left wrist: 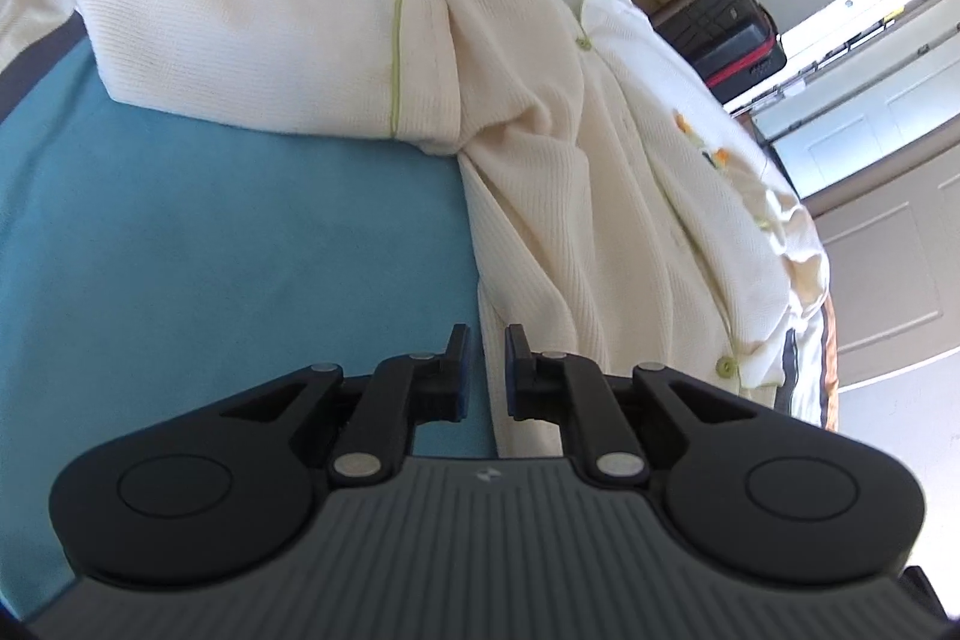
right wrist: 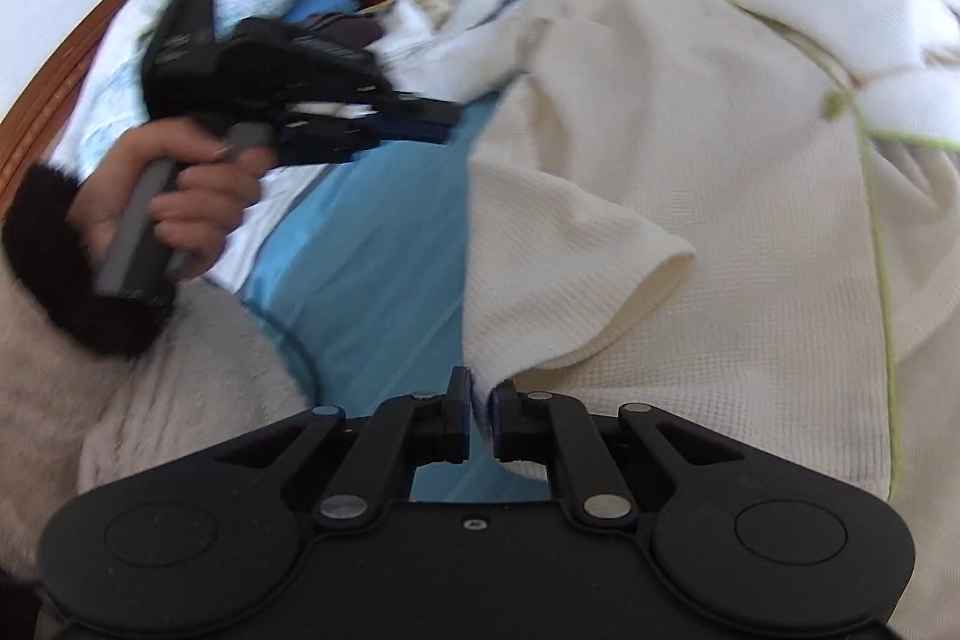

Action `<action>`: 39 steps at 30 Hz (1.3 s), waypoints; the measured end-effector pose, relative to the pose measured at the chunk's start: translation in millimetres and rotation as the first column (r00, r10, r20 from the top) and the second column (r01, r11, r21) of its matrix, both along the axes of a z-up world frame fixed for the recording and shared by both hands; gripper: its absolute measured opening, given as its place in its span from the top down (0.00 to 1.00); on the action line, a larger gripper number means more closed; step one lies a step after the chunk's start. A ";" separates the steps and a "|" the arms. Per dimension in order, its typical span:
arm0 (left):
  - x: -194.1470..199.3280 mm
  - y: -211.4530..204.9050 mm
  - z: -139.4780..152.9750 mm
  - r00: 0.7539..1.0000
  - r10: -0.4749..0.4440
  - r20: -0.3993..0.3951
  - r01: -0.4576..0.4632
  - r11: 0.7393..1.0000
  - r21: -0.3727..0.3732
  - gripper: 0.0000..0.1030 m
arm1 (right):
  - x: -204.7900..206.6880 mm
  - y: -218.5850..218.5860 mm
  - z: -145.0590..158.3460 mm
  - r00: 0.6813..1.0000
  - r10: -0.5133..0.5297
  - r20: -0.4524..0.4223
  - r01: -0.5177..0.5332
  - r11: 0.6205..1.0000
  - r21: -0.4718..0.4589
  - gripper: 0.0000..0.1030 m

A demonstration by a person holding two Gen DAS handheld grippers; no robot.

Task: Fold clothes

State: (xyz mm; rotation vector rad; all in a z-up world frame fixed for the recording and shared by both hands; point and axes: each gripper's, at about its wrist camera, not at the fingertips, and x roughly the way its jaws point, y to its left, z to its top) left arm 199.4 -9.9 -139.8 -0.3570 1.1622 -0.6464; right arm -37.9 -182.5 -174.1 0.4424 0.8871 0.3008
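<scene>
Blue bedsheet (left wrist: 210,232), cream cardigan (left wrist: 600,196) lengthwise away from cam; left gripper (left wrist: 485,370) slightly open, empty; right gripper (right wrist: 482,421) pinching hem.

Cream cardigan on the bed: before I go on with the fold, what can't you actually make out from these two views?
- Cream cardigan far sleeve and hem: left wrist view, hidden beyond the body's curve.
- Right gripper grip on the hem: right wrist view, narrow gap, fabric contact unclear.
- Left gripper: right wrist view, motion-blurred, jaw state unreadable there.
- Bedside clutter: right wrist view, blurred.
</scene>
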 end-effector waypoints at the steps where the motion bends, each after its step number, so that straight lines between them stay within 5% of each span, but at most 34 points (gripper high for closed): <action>1: 0.0 -0.5 -0.5 1.000 0.000 -0.001 0.000 1.000 0.004 0.91 | -0.6 3.2 0.4 0.999 0.046 -0.011 -0.046 0.999 -0.008 0.89; 6: 0.1 -3.0 -3.0 1.000 -0.001 -0.005 0.001 1.000 0.023 0.85 | -3.9 22.6 -6.4 0.983 0.154 -0.101 -0.163 0.982 -0.097 0.89; 13: 1.6 -5.1 -5.8 1.000 0.007 -0.005 -0.006 0.999 0.049 0.76 | -11.9 -0.7 29.5 0.999 0.040 0.035 -0.037 0.997 -0.074 0.60; 15: 2.7 -5.0 -6.3 1.000 0.012 -0.002 -0.012 0.998 0.055 0.76 | -17.4 0.8 42.3 0.994 -0.007 0.112 0.024 0.988 -0.155 0.59; 18: 4.3 -4.8 -7.0 1.000 0.021 0.002 -0.021 0.998 0.064 0.75 | -20.3 -12.0 48.5 0.986 -0.054 0.159 0.081 0.982 -0.171 0.44; 22: 6.5 -4.7 -7.9 0.999 0.031 0.008 -0.032 0.997 0.076 0.75 | 6.5 -28.2 19.4 0.995 -0.093 0.031 0.093 0.996 -0.003 0.37; 23: 7.0 -4.6 -8.1 0.999 0.034 0.009 -0.035 0.996 0.079 0.75 | 15.4 -23.5 11.1 0.996 -0.087 0.000 0.087 0.996 -0.023 0.41; 24: 11.4 -3.8 -6.7 0.999 0.042 0.028 -0.044 0.993 0.107 0.75 | 24.2 -16.1 3.3 0.997 -0.079 -0.026 0.077 0.995 -0.064 0.56; 25: 17.1 -2.8 -4.7 0.997 0.050 0.051 -0.057 0.988 0.143 0.75 | 29.9 -4.0 0.0 0.998 -0.051 -0.028 0.047 0.989 -0.139 0.93; 27: 32.1 -1.2 -1.4 0.996 0.052 0.077 -0.067 0.977 0.202 0.75 | 21.4 10.4 12.0 0.999 -0.006 0.052 0.020 0.964 -0.266 0.93; 30: 69.9 7.6 -8.1 0.997 0.054 -0.061 -0.048 0.994 0.098 0.67 | -2.9 10.0 36.6 0.981 -0.019 0.192 0.088 0.931 -0.355 0.93; 33: 84.0 17.6 -28.1 0.972 0.149 -0.182 -0.148 0.989 0.020 0.62 | -21.7 -13.4 49.0 0.950 -0.152 0.272 0.246 0.901 -0.358 0.93; 35: 79.0 28.4 -41.9 0.942 0.265 -0.207 -0.271 0.962 -0.001 0.63 | -27.8 -26.3 51.9 0.934 -0.215 0.286 0.311 0.883 -0.351 0.93; 37: 73.4 43.2 -49.4 0.887 0.412 -0.210 -0.427 0.903 -0.032 0.65 | -28.4 -34.2 52.6 0.928 -0.249 0.278 0.336 0.882 -0.330 0.93; 39: 75.7 45.5 -44.0 0.880 0.449 -0.153 -0.458 0.889 -0.023 0.65 | -30.2 -41.3 52.6 0.925 -0.271 0.268 0.350 0.882 -0.315 0.93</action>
